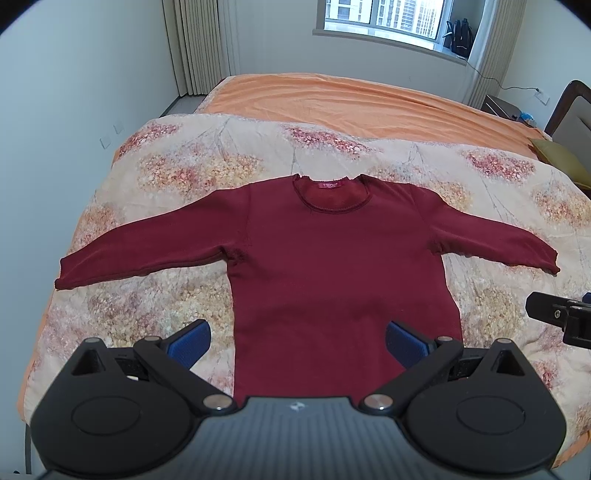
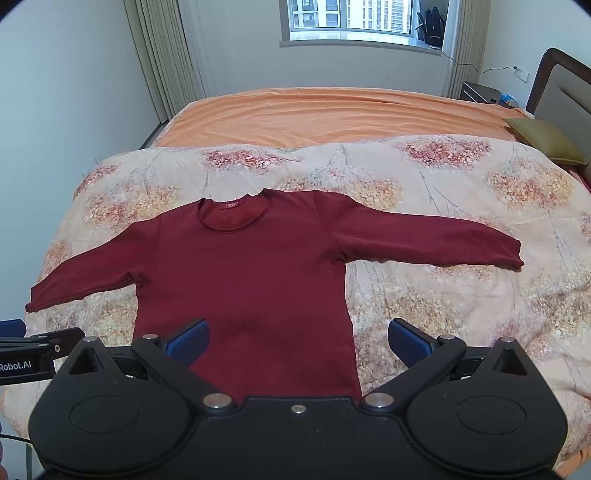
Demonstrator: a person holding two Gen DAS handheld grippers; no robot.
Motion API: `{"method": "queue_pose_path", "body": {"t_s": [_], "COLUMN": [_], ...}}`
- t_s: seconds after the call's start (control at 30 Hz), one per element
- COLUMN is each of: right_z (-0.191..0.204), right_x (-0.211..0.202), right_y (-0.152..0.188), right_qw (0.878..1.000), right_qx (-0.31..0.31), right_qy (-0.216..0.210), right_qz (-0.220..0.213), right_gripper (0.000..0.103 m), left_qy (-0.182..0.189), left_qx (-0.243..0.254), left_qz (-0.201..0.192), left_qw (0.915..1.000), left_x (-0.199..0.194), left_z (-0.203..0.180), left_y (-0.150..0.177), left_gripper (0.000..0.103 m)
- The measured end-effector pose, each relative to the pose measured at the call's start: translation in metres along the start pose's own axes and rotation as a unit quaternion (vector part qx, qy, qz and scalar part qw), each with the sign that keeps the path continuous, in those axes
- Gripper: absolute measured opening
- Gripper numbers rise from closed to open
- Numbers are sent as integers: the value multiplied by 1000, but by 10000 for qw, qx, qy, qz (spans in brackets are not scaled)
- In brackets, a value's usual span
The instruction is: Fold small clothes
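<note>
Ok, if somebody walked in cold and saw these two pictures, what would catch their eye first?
First, the dark red long-sleeved top spread flat with both sleeves out, on the floral quilt covering the near part of the bed. Next, the open left gripper and right gripper hanging above its hem, touching nothing. Behind lies the orange sheet under a bright window.

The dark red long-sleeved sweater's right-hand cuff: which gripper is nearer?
Right. The right gripper hovers over the hem corner below that cuff; the left gripper hovers over the hem's middle, farther left.
</note>
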State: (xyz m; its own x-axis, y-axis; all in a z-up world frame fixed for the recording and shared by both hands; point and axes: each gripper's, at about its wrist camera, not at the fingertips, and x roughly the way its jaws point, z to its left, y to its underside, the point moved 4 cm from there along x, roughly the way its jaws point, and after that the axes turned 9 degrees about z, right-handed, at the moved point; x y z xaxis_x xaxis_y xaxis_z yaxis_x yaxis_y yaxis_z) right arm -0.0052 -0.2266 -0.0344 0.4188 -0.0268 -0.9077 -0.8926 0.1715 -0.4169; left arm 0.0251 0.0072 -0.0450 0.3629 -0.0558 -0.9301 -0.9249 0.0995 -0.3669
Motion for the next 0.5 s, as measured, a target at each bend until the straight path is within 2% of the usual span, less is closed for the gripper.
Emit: {"method": "queue_pose_path", "body": {"t_s": [0.5], "right_z": [1], "right_x": [1], "right_y": [0], "right_qw": [10000], "right_qx": [3], "right_qy": [-2], "right_qz": [3], "right_gripper": [103], "left_qy": [22], "left_qx": [-30], "left_qz": [23], "left_qw": [10000], "left_x": [3], "left_z": [3], "left_y": [1], "left_gripper": [103]}}
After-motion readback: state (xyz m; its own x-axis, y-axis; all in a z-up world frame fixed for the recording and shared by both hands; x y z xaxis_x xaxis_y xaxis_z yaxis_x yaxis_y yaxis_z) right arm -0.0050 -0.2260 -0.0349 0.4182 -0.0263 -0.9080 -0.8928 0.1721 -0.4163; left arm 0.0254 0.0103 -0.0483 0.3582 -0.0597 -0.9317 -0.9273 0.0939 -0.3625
